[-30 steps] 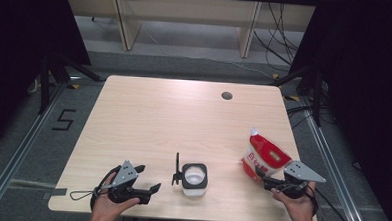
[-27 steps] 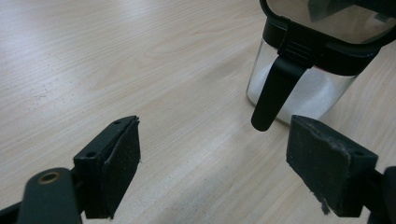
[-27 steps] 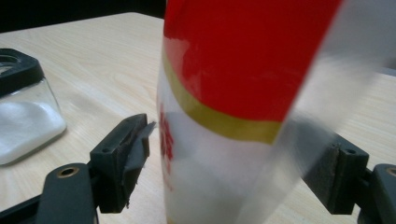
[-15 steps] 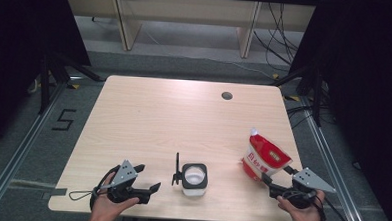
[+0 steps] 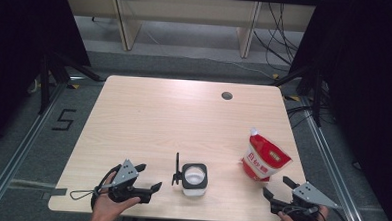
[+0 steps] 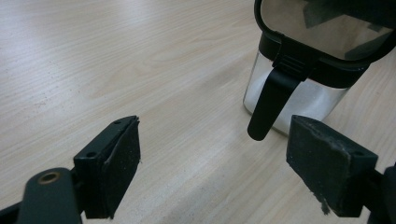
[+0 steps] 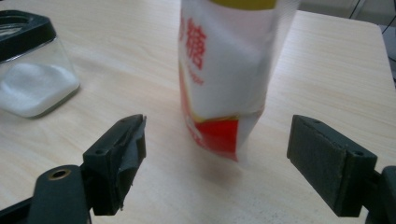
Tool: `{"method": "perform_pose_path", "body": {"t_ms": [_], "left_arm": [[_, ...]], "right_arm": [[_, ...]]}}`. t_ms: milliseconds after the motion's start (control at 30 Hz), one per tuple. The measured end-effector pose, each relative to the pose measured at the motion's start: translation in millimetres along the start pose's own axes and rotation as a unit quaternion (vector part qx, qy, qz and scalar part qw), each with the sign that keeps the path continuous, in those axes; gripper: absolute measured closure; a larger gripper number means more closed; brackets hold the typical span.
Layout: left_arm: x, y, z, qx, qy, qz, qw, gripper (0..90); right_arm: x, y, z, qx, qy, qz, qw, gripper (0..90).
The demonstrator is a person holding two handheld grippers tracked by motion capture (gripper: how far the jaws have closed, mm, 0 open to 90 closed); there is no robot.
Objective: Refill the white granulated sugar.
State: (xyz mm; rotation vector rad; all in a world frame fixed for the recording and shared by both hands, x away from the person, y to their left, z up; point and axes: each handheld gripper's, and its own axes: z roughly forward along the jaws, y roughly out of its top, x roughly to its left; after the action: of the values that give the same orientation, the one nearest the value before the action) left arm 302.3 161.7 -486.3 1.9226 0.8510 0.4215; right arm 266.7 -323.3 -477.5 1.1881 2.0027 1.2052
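A glass jar with a black rim and white powder inside stands near the table's front edge, its black lid flipped up on the left side. A red-and-white pouch stands upright at the front right. My left gripper is open, left of the jar and apart from it. In the left gripper view the gripper faces the jar and its hanging black latch. My right gripper is open, just in front of the pouch. In the right gripper view the gripper has the pouch beyond its jaws, untouched, and the jar at the left.
The light wooden table has a round cable hole at the back right. Its front edge runs just under both hands. Black curtains flank the sides, and shelving and cables lie on the floor behind.
My right gripper has drawn back from the pouch toward the table's front edge, still open. The left gripper, jar and pouch have stayed put.
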Motion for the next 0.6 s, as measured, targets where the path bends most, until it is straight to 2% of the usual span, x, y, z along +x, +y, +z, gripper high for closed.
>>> {"method": "perform_pose_path", "body": {"t_ms": [33,67,100,133,200,233,267,300,367,467,500,533,567,600], "left_arm": [[-0.2,-0.3,0.2,0.000,-0.001,0.000,1.0000,17.0],[0.2,-0.5,0.0,-0.001,-0.002,0.004,1.0000,17.1],[-0.6,-1.0,-0.2,-0.003,-0.001,-0.007,1.0000,17.1],[-0.9,-0.9,-0.6,-0.004,0.002,-0.011,0.9999,17.1],[-0.2,-0.8,-1.5,-0.006,0.001,-0.011,0.9999,17.1],[0.9,-1.0,-1.5,-0.006,0.001,-0.011,0.9999,17.1],[1.7,-0.9,-2.0,-0.003,0.003,-0.009,1.0000,17.1],[2.6,-1.0,-2.3,-0.002,0.003,-0.005,1.0000,17.1],[1.5,-1.9,-0.9,-0.006,0.004,-0.021,0.9998,17.0],[2.0,-1.3,-1.7,-0.001,0.004,-0.009,0.9999,17.1],[2.1,-1.2,-1.9,0.000,0.005,-0.005,1.0000,17.1],[1.6,-1.5,-2.1,0.001,0.007,-0.006,1.0000,17.1],[1.3,-1.8,-2.1,0.000,0.007,-0.007,0.9999,17.1],[1.5,-2.1,-2.1,-0.001,0.007,-0.007,1.0000,17.1]], "right_arm": [[1.0,-0.3,-0.1,-0.009,-0.006,-0.009,0.9999,20.4],[3.6,-0.5,0.0,-0.004,0.005,0.003,1.0000,20.4],[4.0,-1.0,-0.1,-0.001,0.005,-0.005,1.0000,20.4],[6.0,-1.0,-0.9,-0.001,0.006,0.001,1.0000,20.4],[6.5,-1.3,-0.6,-0.003,0.006,-0.014,0.9999,20.6],[10.0,-1.4,-1.6,0.005,0.009,-0.006,0.9999,20.7],[9.6,-1.5,-1.1,0.006,0.004,-0.025,0.9997,20.7],[12.2,-2.2,-0.6,0.013,0.014,-0.012,0.9998,20.7],[14.8,-2.6,-0.7,0.019,0.017,-0.016,0.9996,20.8],[16.7,-3.3,-1.4,0.024,0.016,-0.017,0.9994,20.8],[20.2,-3.8,-2.7,0.028,0.013,0.001,0.9995,20.8],[19.8,-3.7,-3.7,0.031,0.010,-0.004,0.9995,20.9],[17.4,-3.7,-2.9,0.023,0.011,-0.028,0.9993,20.9],[19.7,-4.0,-3.7,0.026,0.011,-0.018,0.9995,20.9]]}}
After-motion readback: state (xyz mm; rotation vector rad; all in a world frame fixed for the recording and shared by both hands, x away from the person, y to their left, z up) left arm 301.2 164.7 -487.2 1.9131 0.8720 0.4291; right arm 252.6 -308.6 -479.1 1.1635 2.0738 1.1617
